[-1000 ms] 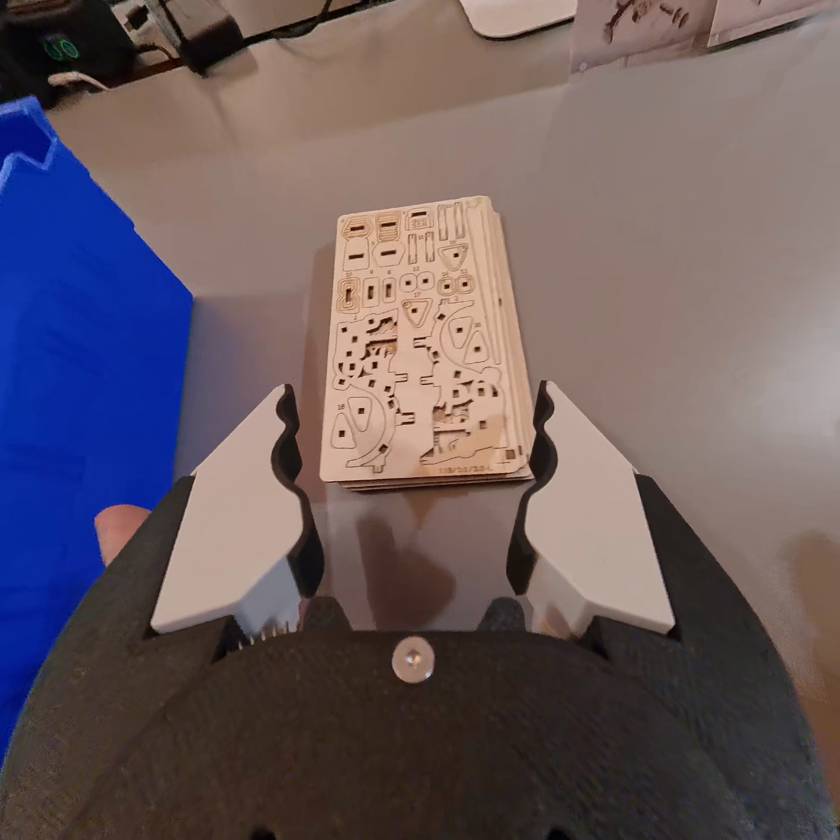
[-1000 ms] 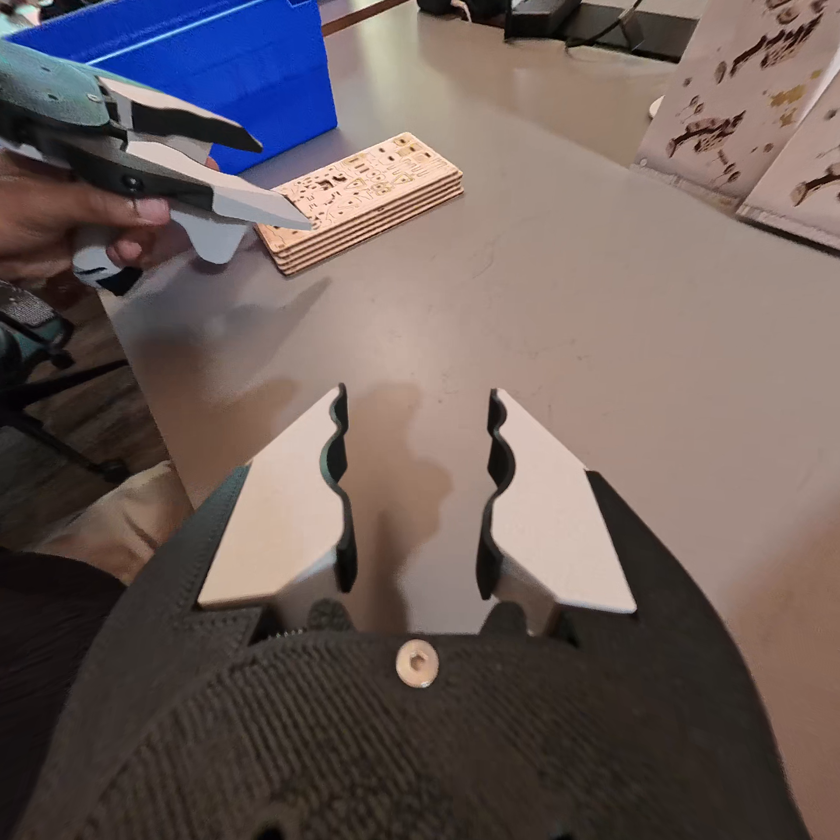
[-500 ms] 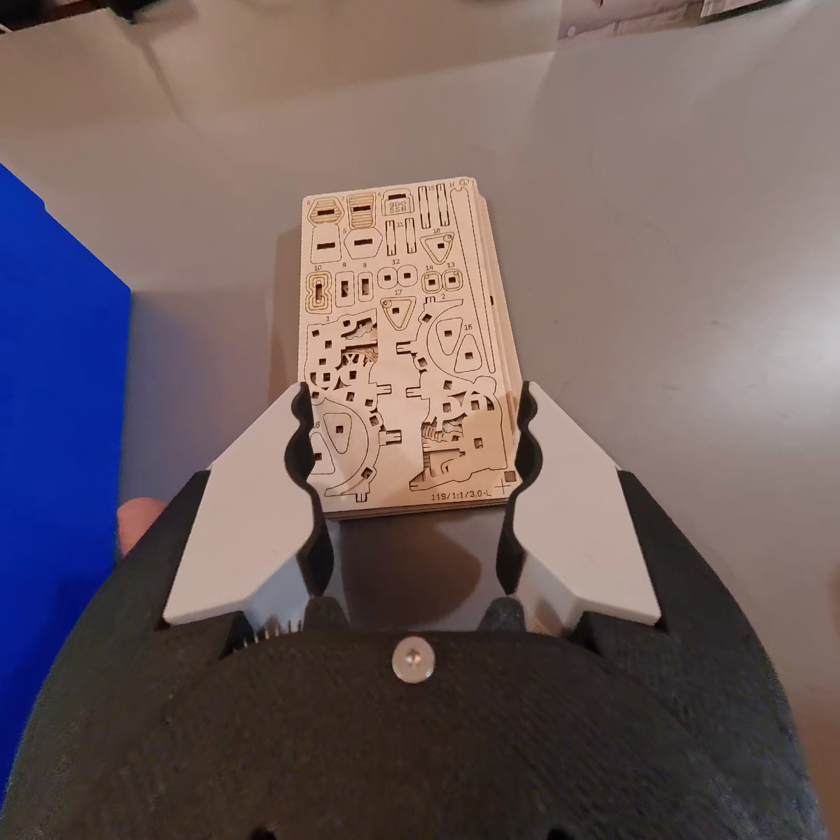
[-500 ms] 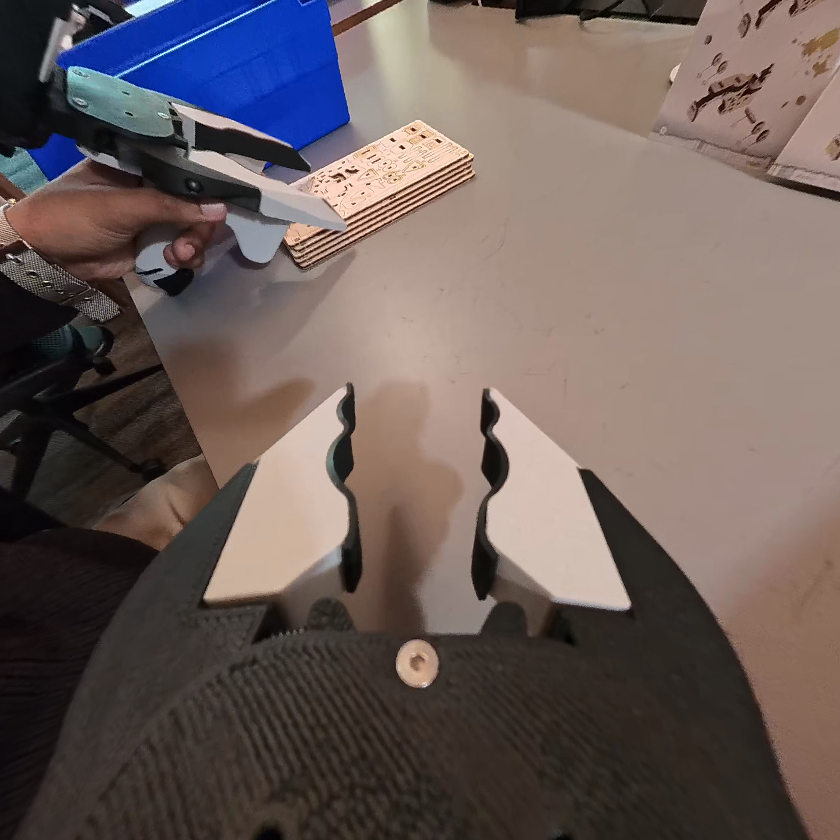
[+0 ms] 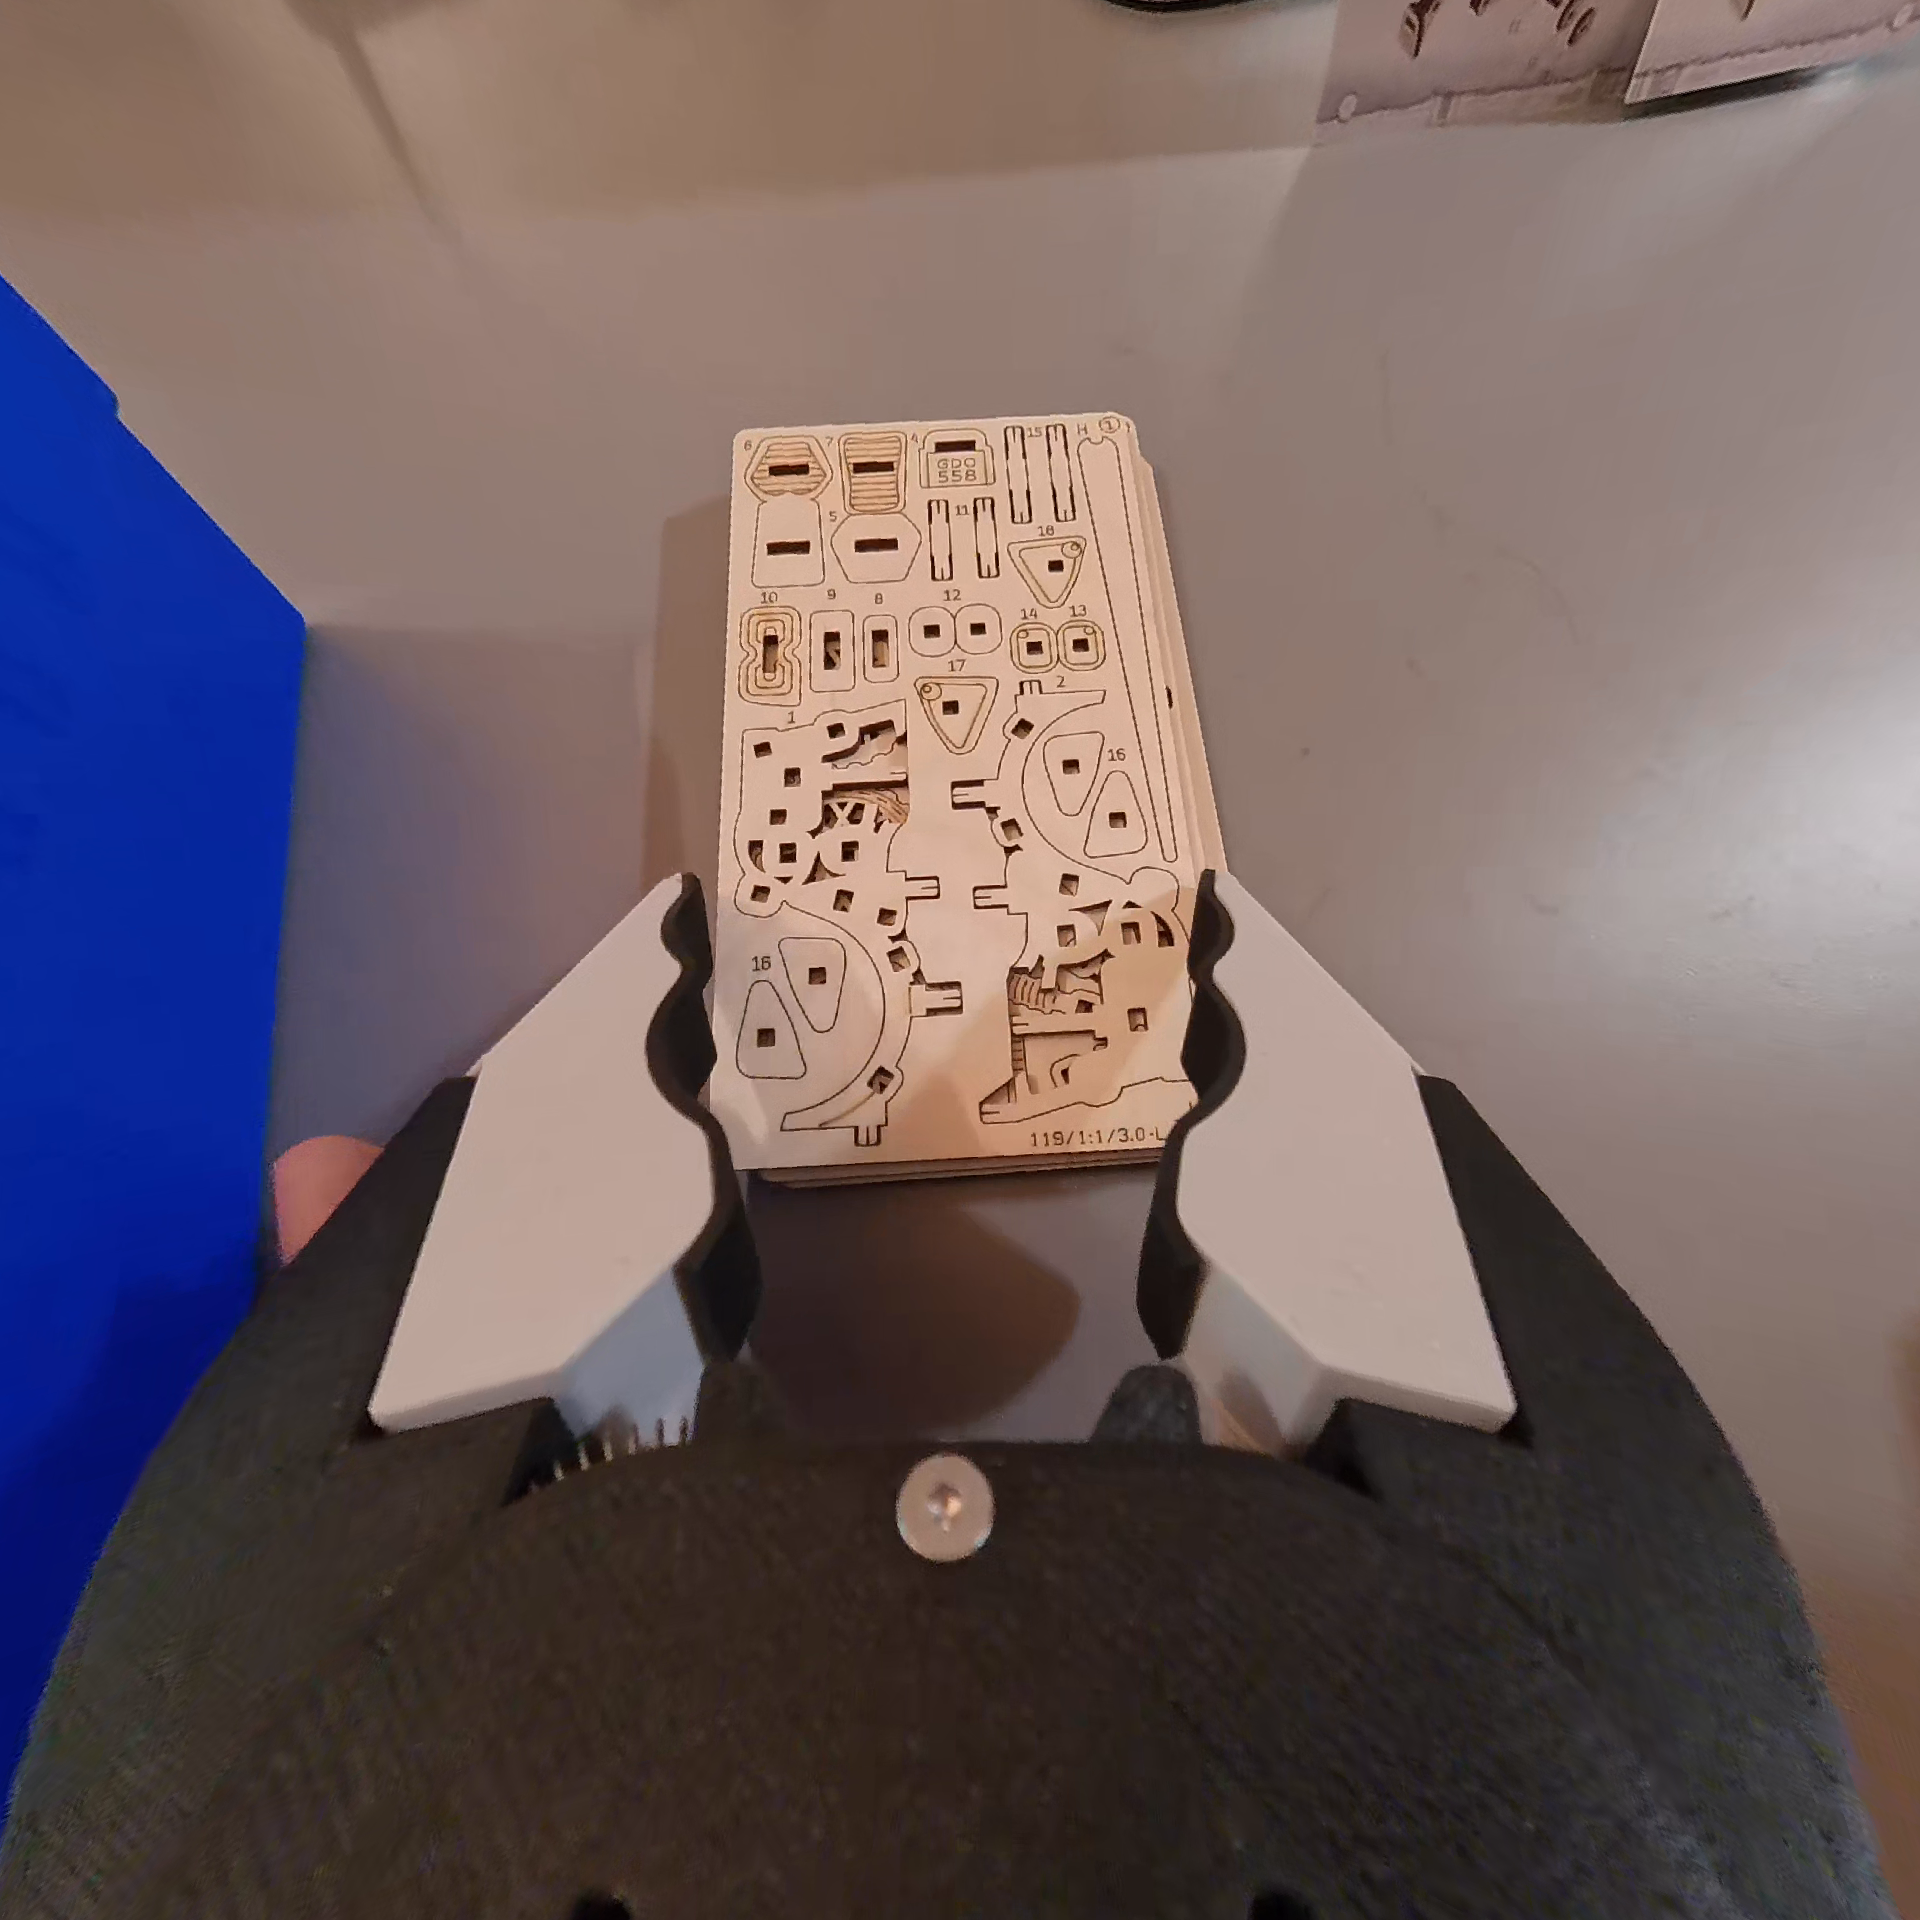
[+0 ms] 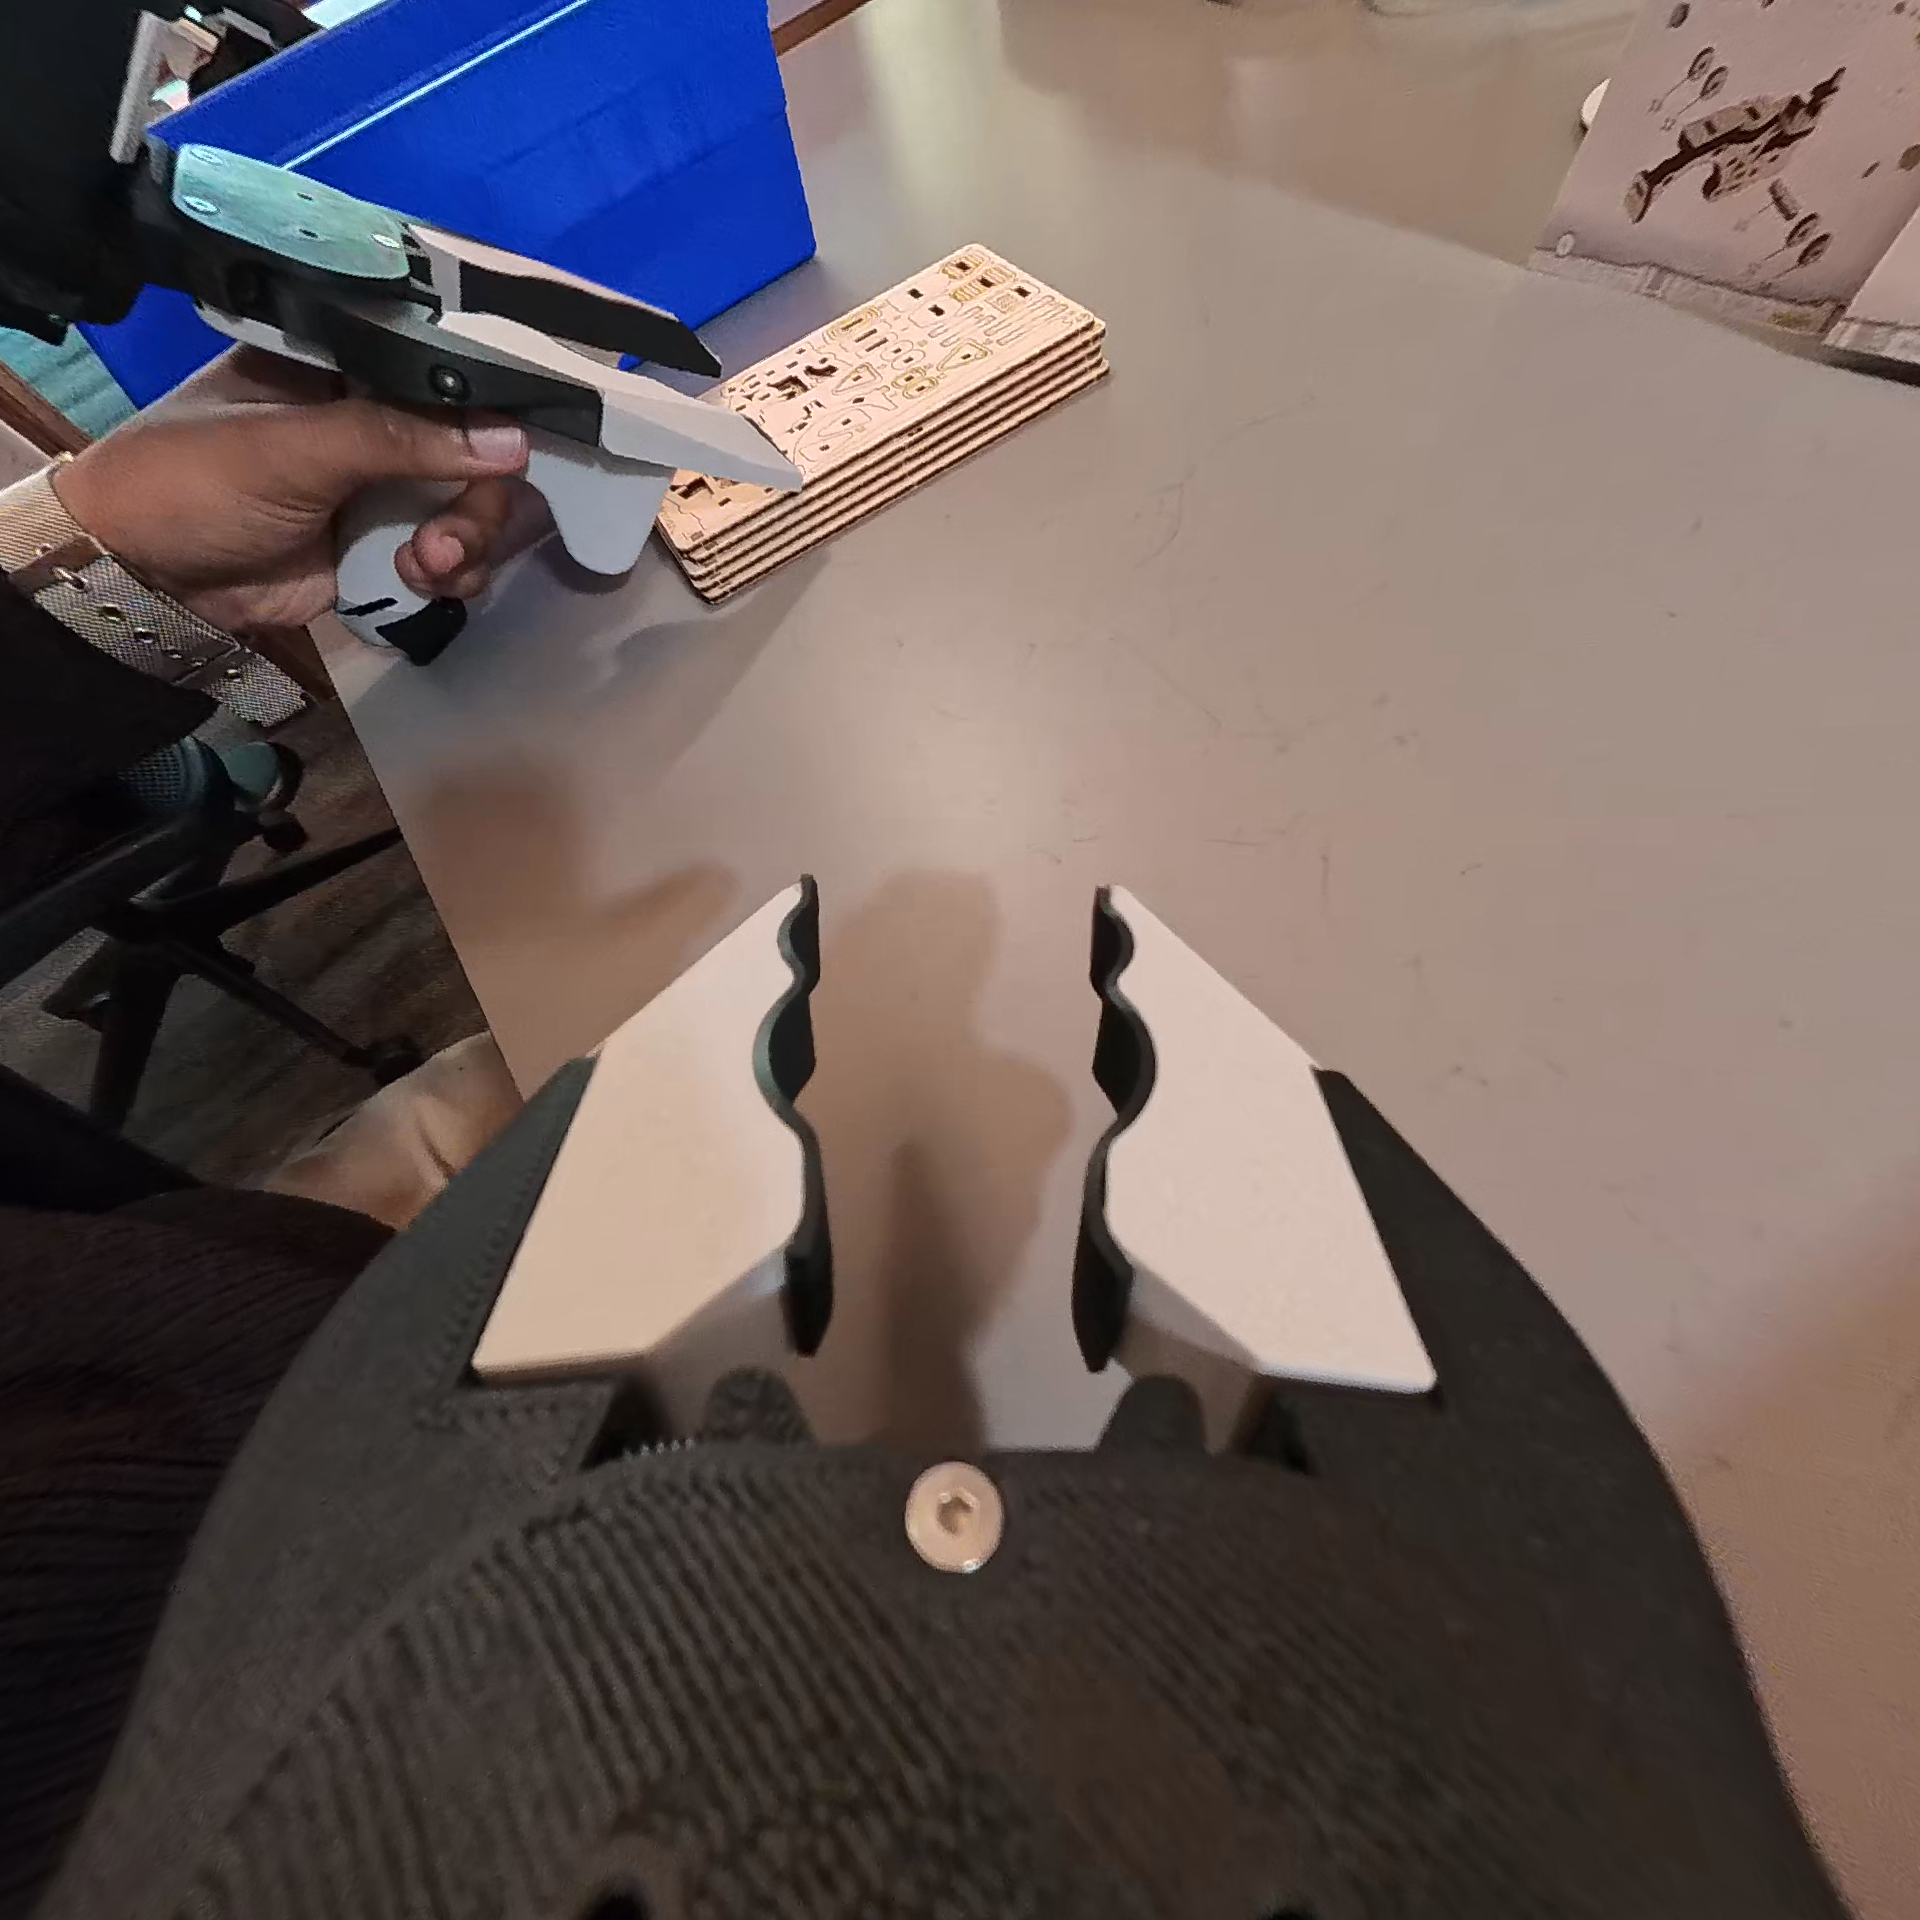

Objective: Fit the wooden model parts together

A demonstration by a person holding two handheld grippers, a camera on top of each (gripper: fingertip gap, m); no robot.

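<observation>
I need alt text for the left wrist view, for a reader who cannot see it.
The open left gripper straddles the near end of a stack of laser-cut wooden model sheets lying flat on a grey table. A blue bin stands at the left edge.

A blue plastic bin (image 6: 540,177) stands at the far left corner of my grey table (image 6: 1351,675), its near wall filling the left edge of my left wrist view (image 5: 114,831). Printed sheets with dark model drawings (image 6: 1745,156) stand propped at the table's far right, and their lower edges show along the top of the left wrist view (image 5: 1621,52). Off the table's left edge, the black legs of an office chair (image 6: 208,966) spread over a dark wood floor (image 6: 343,956).
</observation>
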